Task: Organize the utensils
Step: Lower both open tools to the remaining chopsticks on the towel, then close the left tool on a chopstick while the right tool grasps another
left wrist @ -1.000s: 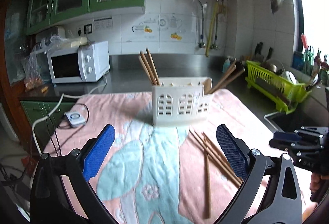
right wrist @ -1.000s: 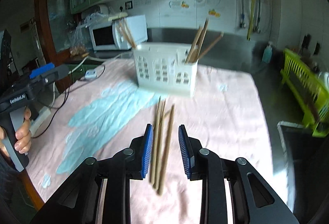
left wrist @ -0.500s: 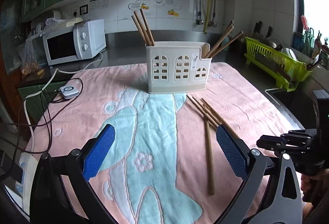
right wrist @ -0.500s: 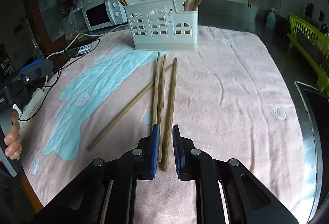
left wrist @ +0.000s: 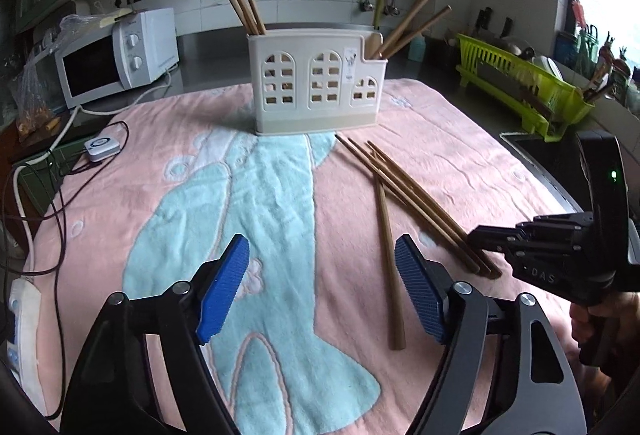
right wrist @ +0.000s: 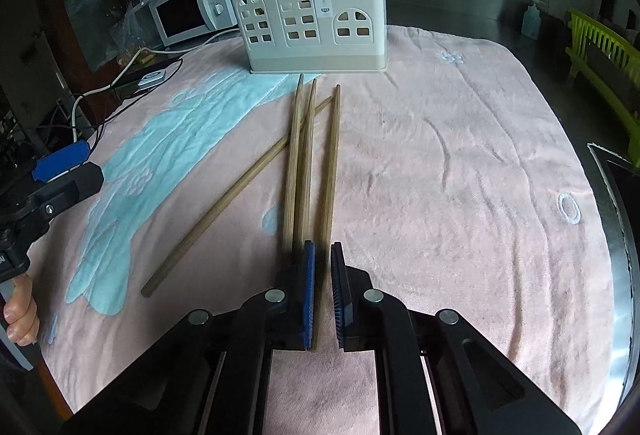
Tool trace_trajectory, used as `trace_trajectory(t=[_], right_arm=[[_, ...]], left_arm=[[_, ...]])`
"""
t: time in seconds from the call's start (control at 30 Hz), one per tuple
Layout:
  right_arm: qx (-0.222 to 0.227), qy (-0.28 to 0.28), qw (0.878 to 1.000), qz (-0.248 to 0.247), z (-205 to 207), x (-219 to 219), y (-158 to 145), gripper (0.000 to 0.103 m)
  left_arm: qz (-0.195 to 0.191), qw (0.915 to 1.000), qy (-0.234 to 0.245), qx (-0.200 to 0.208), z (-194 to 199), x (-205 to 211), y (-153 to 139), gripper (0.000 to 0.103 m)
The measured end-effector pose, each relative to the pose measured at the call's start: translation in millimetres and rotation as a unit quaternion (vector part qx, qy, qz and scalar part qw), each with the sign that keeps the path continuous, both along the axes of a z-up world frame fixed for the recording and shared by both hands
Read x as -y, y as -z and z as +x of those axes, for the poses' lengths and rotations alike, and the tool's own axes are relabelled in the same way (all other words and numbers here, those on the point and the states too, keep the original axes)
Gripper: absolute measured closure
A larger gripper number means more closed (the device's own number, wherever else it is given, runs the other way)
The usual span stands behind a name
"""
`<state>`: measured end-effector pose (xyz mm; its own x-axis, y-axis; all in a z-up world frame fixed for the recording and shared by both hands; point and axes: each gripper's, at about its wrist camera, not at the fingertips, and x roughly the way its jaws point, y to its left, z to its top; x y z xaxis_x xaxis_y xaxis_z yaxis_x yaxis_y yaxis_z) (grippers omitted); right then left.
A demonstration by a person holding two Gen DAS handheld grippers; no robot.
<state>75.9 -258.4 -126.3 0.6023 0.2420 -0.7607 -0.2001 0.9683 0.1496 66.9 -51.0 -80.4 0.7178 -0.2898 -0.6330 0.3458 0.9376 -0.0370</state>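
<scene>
A white utensil holder (left wrist: 316,83) (right wrist: 314,21) stands at the far side of the pink and blue towel, with wooden chopsticks upright in its left and right compartments. Several wooden chopsticks (left wrist: 404,195) (right wrist: 300,151) lie loose on the towel in front of it. My right gripper (right wrist: 322,271) is low over their near ends, its jaws narrowed around the rightmost chopstick (right wrist: 331,155) with small gaps still showing; it also shows in the left wrist view (left wrist: 496,235). My left gripper (left wrist: 320,295) is open and empty above the towel.
A white microwave (left wrist: 116,55) and a small white device with cables (left wrist: 103,148) sit at the left. A green dish rack (left wrist: 524,83) stands at the right beside a sink edge (right wrist: 616,195). A soap bottle (right wrist: 531,19) is at the back right.
My right gripper has dropped to the towel and closed from wide to a narrow gap around the rightmost chopstick. My left gripper has lowered and moved nearer the towel, still open.
</scene>
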Motion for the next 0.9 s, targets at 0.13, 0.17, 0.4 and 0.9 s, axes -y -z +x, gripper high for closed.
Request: trace_trajectory(t=[0.13,0.17,0.4,0.9], right_arm=[[-0.004,-0.002,1.000,-0.001,2,-1,3,0.095],[-0.004,-0.003,1.000,-0.003,2,-2,3,0.095],[-0.008,-0.005,1.000,-0.006,4,-3,6,0.095],[-0.008,0.001,1.000,-0.004,3,7,5,0.096]], left_arm=[[0.004,0.9997,0.017,-0.019,1,9,13,0.036],[0.004,0.9995,0.021,-0.024,2,11,15,0.037],[0.009,0.9978,0.043,-0.049,5,27,29,0.043],[0.002,0.9965,0.051,-0.067,12,42,29,0.045]])
